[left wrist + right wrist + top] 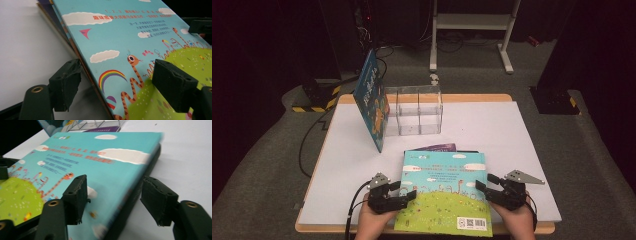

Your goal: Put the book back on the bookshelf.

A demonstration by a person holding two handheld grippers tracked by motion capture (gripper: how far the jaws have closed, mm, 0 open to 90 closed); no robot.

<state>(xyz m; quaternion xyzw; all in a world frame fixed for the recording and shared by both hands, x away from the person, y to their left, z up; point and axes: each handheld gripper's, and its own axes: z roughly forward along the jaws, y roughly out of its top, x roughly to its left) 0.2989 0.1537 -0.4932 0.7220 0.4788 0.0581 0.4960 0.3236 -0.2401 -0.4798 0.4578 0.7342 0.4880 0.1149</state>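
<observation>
**Op:** Picture book sits at the near edge of the table, on top of a small stack; a purple book pokes out behind it and thinner covers show under its left edge in the left gripper view; blue cover up, green hill toward me.

**Obs:** Tongs?

**Op:** Left gripper spread, straddling the book's left edge; one jaw on the tabletop side, one over the cover; not pinching yet. Right gripper also spread, the right edge sitting between its jaws; no contact I can confirm.

**Obs:** What worries you?

**Op:** Three things; first, the left jaws could close on more than one cover, since the edges of the lower books lie just beside the top one; I'd lift the lot or drag the stack. Second, the near edge of the book seems to overhang the table's rim; an uneven squeeze could tip it off toward me. Third, glossy cover; a shallow bite on either side may slip once weight comes on.

**Obs:** And the destination?

**Op:** My guess is the clear rack at the back; a blue book leans against its left side, tilted; carrying wide on that side could knock it flat; the rack looks light and might slide if nudged.

**Obs:** Mitigation?

**Op:** Deeper bite on both sides; close evenly; lift slowly.
</observation>
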